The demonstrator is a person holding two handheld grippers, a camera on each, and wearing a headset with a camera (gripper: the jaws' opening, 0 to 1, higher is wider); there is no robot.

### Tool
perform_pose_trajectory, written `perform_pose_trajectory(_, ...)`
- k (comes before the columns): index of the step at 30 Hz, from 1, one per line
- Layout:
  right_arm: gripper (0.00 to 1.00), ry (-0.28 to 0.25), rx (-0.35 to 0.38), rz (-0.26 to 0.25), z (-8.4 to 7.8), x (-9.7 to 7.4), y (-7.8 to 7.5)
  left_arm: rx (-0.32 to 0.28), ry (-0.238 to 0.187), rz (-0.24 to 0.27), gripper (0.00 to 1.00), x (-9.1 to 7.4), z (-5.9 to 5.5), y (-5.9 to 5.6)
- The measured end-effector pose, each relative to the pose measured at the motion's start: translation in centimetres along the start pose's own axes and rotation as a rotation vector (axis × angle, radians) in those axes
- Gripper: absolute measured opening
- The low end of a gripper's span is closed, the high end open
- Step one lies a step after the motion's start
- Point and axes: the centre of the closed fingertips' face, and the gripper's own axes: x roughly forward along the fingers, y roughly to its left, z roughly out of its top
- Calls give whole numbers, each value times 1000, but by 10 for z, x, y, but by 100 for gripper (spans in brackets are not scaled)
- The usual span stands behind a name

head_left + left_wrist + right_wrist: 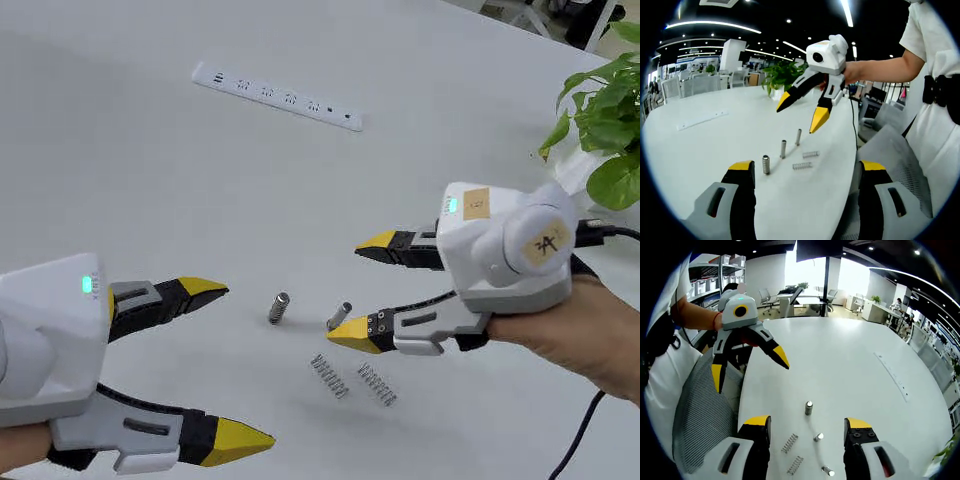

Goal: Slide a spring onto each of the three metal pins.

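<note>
Three short metal pins stand in a row on the white table [150,180]. The nearest pin [766,164] wears a spring; it also appears as pin [279,307]. The other two pins [783,149] [798,137] are bare. Two loose springs [329,376] [377,384] lie flat beside the row. My right gripper [360,290] hovers open, its lower jaw tip close beside a bare pin [339,316]. My left gripper [225,362] is open at the lower left, holding nothing and pointing toward the sprung pin.
A white power strip [277,96] lies far back on the table. A green plant [605,130] stands at the right edge. A black cable [585,430] hangs from the right gripper. A mesh chair [700,410] sits by the near table edge.
</note>
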Motion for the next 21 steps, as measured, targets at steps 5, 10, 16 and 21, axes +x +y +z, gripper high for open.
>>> perform_pose_trajectory(5, 65, -59, 69, -45, -12, -18, 1, 28, 39, -6, 82, 3, -3, -3)
perform_pose_trajectory(10, 73, -113, 139, -80, -30, -40, 2, 57, 88, -23, 81, 7, -6, -7)
perform_pose_trajectory(16, 78, -141, 204, -122, -58, -62, 6, 122, 163, -50, 76, 15, -9, -9)
perform_pose_trajectory(21, 85, -186, 243, -157, -73, -74, 9, 187, 225, -104, 70, 30, -12, -15)
